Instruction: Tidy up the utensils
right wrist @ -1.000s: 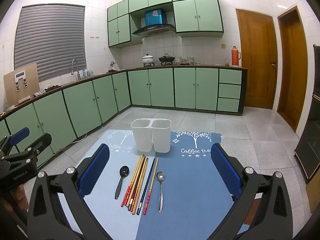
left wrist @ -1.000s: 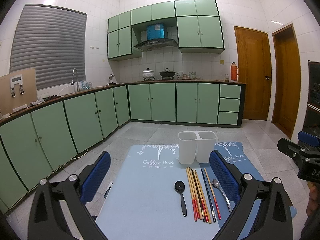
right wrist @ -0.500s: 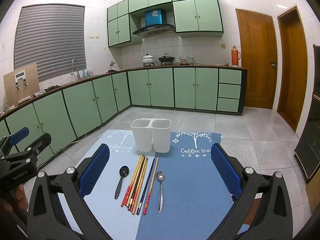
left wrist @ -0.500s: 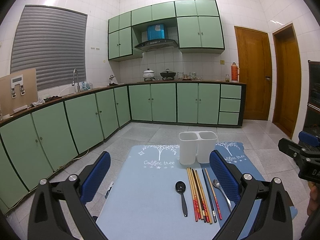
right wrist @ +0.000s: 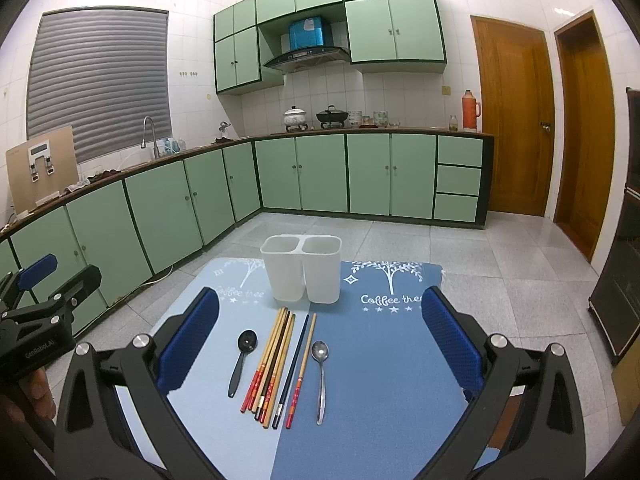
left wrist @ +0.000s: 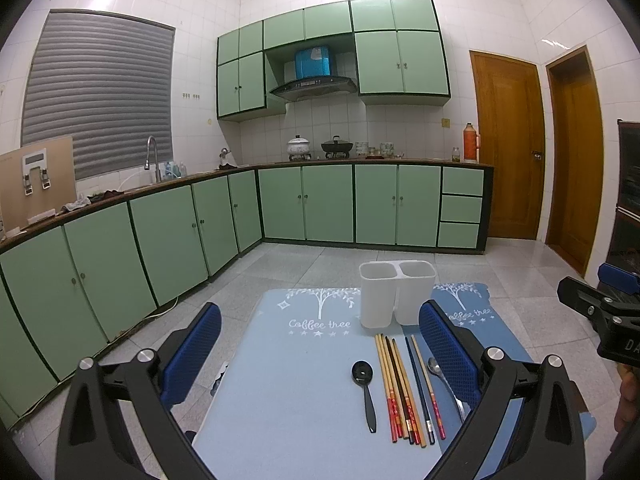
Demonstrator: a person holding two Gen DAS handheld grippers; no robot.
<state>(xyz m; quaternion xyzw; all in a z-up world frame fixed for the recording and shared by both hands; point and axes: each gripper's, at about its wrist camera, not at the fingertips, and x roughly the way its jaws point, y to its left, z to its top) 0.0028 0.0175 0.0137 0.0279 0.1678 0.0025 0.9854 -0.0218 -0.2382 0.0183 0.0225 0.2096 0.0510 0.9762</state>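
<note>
Both grippers, left (left wrist: 320,344) and right (right wrist: 320,332), hover released, jaws wide apart, grasping nothing. On the table (right wrist: 380,380), a white two-cup holder (right wrist: 301,274) stands upright. Just in front of it lie a black spoon (right wrist: 241,360), a chopstick bundle (right wrist: 274,364) and a metal spoon (right wrist: 321,376); how many chopsticks is hard to tell.

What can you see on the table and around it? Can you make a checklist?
Surface: two-tone blue mat with tree prints.
Job's things: empty white two-compartment plastic holder; black plastic spoon, bundle of wooden chopsticks, shiny metal spoon lying flat in a row before it.
Clutter: nothing seen.
Grippers: left tool and right tool open, holding nothing.
Cables: white cord on floor.
Surroundings: green kitchen cabinets, wooden doors.
</note>
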